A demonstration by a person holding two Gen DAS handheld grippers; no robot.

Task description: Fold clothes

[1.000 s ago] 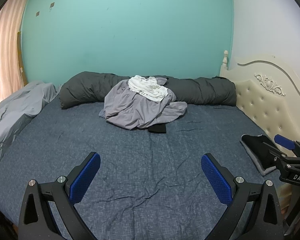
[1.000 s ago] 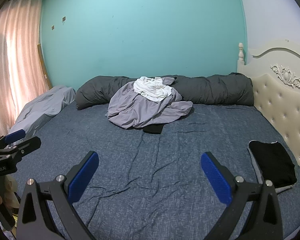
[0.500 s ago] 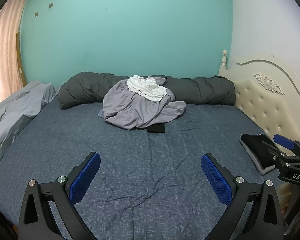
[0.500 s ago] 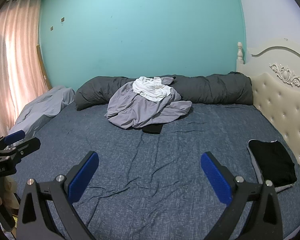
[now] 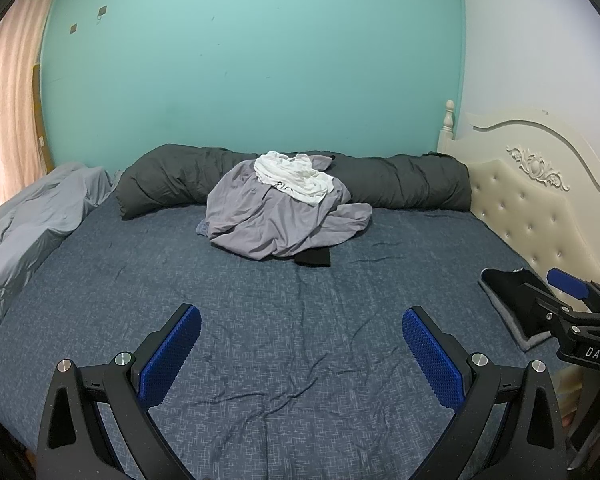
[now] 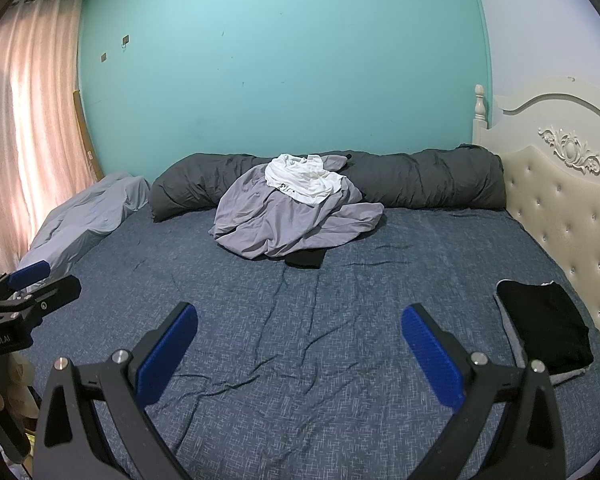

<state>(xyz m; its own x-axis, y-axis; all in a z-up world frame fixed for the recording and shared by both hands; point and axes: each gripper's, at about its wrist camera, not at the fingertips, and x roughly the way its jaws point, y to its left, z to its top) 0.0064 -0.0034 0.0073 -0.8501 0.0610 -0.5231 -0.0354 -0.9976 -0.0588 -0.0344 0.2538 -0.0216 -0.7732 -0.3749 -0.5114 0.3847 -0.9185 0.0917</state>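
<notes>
A heap of unfolded clothes lies at the far middle of the bed: a light grey garment [image 5: 276,220] [image 6: 288,220] with a white garment [image 5: 296,178] [image 6: 304,180] on top and a black piece [image 5: 313,258] [image 6: 305,259] poking out beneath. A folded black garment [image 6: 544,328] [image 5: 512,292] rests on a folded grey one by the headboard. My left gripper [image 5: 300,344] hovers open and empty over the near sheet, far from the heap. My right gripper [image 6: 298,342] is likewise open and empty.
The bed has a blue-grey sheet [image 5: 284,320]. A rolled dark grey duvet [image 5: 400,184] lies along the teal wall, a pale grey blanket [image 5: 32,220] at the left edge. A cream tufted headboard [image 6: 556,208] bounds the right side. Pink curtains [image 6: 24,132] hang on the left.
Both views have shifted only slightly; the clothes heap sits marginally lower in the frame. Both grippers stay open and nothing on the bed has moved.
</notes>
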